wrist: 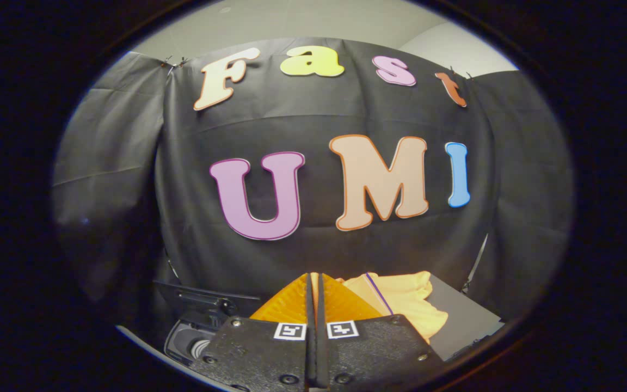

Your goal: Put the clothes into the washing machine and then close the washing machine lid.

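Hovering with fingers pressed together, the gripper [314, 283] grips nothing; the orange clothes [400, 299] lie just beyond it, right of the open washing machine [194, 337] — it should spread wide first

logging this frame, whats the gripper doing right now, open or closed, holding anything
gripper: closed, fingers pressed together with nothing visibly clamped between them; the yellow garment lies just beyond them to the right.

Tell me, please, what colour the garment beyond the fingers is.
Yellow-orange, with a thin purple stripe; the garment shows in the gripper view.
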Demonstrator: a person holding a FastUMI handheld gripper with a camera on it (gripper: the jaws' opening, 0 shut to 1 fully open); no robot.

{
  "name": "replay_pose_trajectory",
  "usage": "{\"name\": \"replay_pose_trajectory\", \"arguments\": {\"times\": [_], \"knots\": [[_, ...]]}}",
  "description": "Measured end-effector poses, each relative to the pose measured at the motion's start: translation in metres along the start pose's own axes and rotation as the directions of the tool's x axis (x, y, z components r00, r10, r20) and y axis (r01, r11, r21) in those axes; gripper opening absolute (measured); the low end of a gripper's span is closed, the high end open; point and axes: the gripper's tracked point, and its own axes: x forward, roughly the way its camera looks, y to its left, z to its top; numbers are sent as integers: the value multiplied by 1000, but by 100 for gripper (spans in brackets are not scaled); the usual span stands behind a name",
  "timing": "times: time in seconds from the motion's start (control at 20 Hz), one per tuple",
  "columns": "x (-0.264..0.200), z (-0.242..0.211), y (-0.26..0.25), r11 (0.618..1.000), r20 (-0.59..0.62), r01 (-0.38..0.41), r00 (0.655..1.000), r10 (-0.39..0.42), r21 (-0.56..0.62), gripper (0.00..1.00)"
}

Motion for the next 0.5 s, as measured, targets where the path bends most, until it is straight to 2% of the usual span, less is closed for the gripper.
{"name": "replay_pose_trajectory", "arguments": {"times": [0.5], "knots": [[12, 16, 95, 990, -25, -144, 989, 144, 10, 0]]}}
